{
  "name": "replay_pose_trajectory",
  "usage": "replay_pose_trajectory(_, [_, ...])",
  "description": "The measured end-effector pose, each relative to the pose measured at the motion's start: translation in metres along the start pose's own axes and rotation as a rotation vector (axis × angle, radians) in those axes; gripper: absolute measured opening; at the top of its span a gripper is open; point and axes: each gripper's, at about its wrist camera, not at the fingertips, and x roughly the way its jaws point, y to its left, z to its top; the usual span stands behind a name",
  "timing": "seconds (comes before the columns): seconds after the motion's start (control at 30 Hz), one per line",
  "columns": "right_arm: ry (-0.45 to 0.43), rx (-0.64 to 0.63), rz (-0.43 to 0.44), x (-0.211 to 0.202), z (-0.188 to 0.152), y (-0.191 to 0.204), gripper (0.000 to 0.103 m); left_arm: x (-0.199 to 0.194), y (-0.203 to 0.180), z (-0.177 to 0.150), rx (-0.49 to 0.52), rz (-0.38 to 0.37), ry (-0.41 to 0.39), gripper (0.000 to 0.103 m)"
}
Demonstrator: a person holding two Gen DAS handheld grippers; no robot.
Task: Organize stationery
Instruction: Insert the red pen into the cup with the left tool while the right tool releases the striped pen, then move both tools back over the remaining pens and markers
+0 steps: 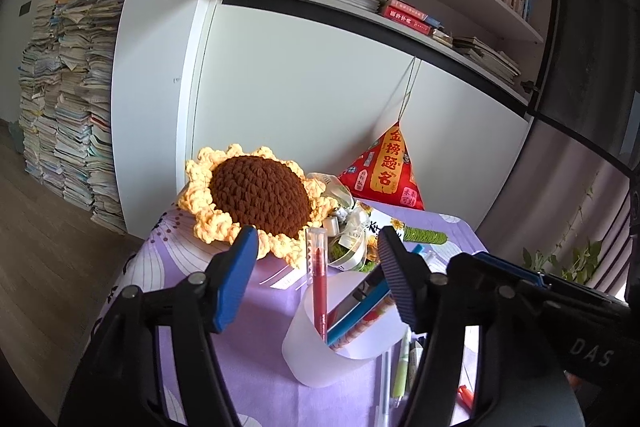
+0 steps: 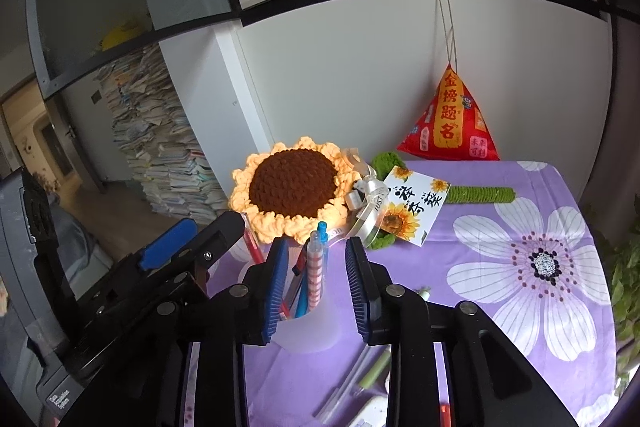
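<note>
Both the left tool and the right tool hang released over the cup near the worktop's near edge. Pens lie loose beside it; pinch one mid-barrel and drop it in upright.

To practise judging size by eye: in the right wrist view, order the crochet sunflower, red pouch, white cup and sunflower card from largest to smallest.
1. crochet sunflower
2. red pouch, close behind
3. white cup, partly hidden and nearest, so unsure
4. sunflower card
</note>
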Motion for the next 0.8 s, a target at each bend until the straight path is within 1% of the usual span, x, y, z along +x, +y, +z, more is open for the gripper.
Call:
replay_pose_trajectory(0.07, [-0.007,0.005,0.004,-0.007,0.0,-0.003,0.03,-0.006,-0.001,0.001,0.005,-0.001,-0.006,0.063])
replay_pose_trajectory(0.13, [-0.011,0.015,-0.004,-0.015,0.001,-0.008,0.03,-0.012,-0.003,0.001,0.013,-0.001,-0.013,0.067])
replay_pose_trajectory(0.2, [-0.006,0.036,-0.028,-0.02,0.002,-0.018,0.03,-0.02,-0.006,0.001,0.029,-0.002,-0.018,0.071])
replay_pose_trajectory(0.33, [0.028,0.103,-0.071,-0.026,0.001,-0.045,0.03,-0.033,-0.014,0.0,0.059,-0.031,-0.007,0.076])
replay_pose_trajectory(0.5, [0.094,0.145,-0.151,-0.025,-0.008,-0.071,0.03,-0.043,-0.029,-0.012,0.12,-0.065,0.039,0.077])
replay_pose_trajectory(0.53, [0.113,0.15,-0.16,-0.023,-0.011,-0.075,0.03,-0.043,-0.032,-0.015,0.131,-0.068,0.056,0.077])
replay_pose_trajectory(0.6, [0.16,0.151,-0.171,-0.017,-0.018,-0.081,0.03,-0.038,-0.038,-0.026,0.156,-0.072,0.117,0.075])
replay_pose_trajectory(0.63, [0.184,0.15,-0.177,-0.014,-0.022,-0.082,0.03,-0.035,-0.041,-0.03,0.166,-0.075,0.137,0.071])
replay_pose_trajectory(0.67, [0.209,0.147,-0.18,-0.01,-0.026,-0.083,0.03,-0.031,-0.044,-0.037,0.179,-0.08,0.164,0.059])
replay_pose_trajectory(0.7, [0.235,0.144,-0.181,-0.006,-0.03,-0.084,0.03,-0.026,-0.047,-0.044,0.191,-0.074,0.196,0.052])
replay_pose_trajectory(0.73, [0.268,0.142,-0.179,-0.001,-0.035,-0.085,0.03,-0.022,-0.048,-0.05,0.199,-0.068,0.225,0.042])
replay_pose_trajectory(0.77, [0.291,0.141,-0.176,0.002,-0.038,-0.085,0.03,-0.015,-0.05,-0.057,0.206,-0.069,0.264,0.034])
replay_pose_trajectory(0.8, [0.314,0.141,-0.17,0.006,-0.042,-0.085,0.03,-0.009,-0.051,-0.064,0.209,-0.078,0.306,0.033])
